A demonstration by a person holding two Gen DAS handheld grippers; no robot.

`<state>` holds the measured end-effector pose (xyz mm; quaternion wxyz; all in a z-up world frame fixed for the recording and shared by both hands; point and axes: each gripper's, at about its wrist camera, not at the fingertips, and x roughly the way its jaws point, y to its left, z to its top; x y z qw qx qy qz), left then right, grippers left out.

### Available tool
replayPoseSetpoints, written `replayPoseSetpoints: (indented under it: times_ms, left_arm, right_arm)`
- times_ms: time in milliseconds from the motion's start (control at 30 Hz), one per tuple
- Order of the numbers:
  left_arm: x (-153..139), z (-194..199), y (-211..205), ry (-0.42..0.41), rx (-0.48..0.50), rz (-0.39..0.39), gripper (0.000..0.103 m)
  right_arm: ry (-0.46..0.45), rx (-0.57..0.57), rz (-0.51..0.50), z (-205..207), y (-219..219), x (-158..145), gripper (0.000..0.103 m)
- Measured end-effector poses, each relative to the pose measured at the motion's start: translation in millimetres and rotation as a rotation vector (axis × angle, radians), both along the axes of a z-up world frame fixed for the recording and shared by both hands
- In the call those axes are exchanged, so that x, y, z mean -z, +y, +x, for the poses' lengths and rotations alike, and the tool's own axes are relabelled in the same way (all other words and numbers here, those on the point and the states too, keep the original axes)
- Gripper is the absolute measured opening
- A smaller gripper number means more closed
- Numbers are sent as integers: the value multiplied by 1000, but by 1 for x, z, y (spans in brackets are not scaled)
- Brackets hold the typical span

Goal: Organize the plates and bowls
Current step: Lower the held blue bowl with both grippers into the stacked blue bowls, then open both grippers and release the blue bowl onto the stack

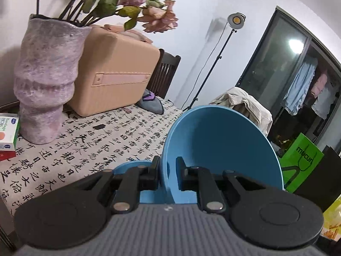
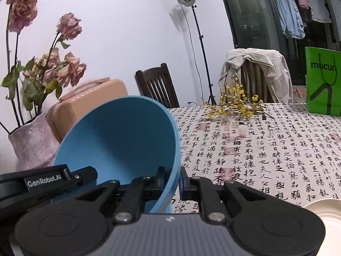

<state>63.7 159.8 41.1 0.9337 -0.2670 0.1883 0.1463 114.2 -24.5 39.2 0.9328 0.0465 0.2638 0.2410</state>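
Note:
A blue bowl point(image 1: 221, 149) is held tilted above the table between both grippers. My left gripper point(image 1: 168, 162) is shut on the bowl's left rim, one finger inside and one outside. My right gripper point(image 2: 172, 170) is shut on the right rim of the same blue bowl point(image 2: 119, 143). The left gripper point(image 2: 49, 179) shows at the left edge of the right wrist view. A second bit of blue point(image 1: 130, 167) peeks out behind my left finger; what it is I cannot tell. A cream plate point(image 2: 326, 211) lies on the table at the lower right.
The table wears a calligraphy cloth point(image 2: 266, 149). A purple vase point(image 1: 44, 81) of dried roses and a peach case point(image 1: 119, 72) stand at the left. Yellow flower sprigs point(image 2: 236, 104) and a green bag point(image 2: 322, 81) sit at the far side. Chairs and a lamp stand are behind.

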Motion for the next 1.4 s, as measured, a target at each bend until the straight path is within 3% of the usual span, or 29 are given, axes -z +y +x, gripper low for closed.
replayPoseSetpoints:
  times_ms: [700, 1400]
  left_arm:
    - [28, 4, 24, 56, -36, -35, 16]
    - [40, 5, 36, 87, -92, -8, 17]
  right_arm:
    - [27, -37, -79, 8, 35, 25, 13]
    - [10, -39, -145, 15, 46, 43, 16]
